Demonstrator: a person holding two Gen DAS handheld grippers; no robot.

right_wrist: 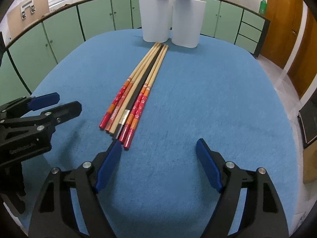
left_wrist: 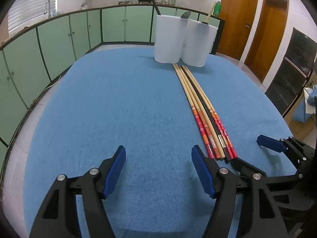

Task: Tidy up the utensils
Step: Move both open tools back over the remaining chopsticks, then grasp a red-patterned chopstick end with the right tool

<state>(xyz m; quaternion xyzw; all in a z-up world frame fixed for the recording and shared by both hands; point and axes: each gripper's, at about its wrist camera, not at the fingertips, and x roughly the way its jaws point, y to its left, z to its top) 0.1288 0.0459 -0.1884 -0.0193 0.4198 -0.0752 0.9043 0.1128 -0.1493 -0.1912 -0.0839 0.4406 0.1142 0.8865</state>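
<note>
Several long chopsticks point(left_wrist: 200, 111), bamboo with red patterned ends and one black, lie bunched on the blue table cloth point(left_wrist: 118, 109); they also show in the right wrist view point(right_wrist: 136, 91). Two white holders point(left_wrist: 168, 39) point(left_wrist: 198, 43) stand at the far end with a few utensils in them; they also show in the right wrist view point(right_wrist: 155, 18) point(right_wrist: 187, 21). My left gripper point(left_wrist: 158, 170) is open and empty, left of the chopsticks' near ends. My right gripper point(right_wrist: 158, 166) is open and empty, just behind and right of those ends.
Green kitchen cabinets point(left_wrist: 59, 39) curve around behind the table. Wooden doors point(left_wrist: 237, 19) and a dark oven point(left_wrist: 297, 69) stand at the right. The other gripper shows at each view's side, the right one point(left_wrist: 277, 148) and the left one point(right_wrist: 39, 109).
</note>
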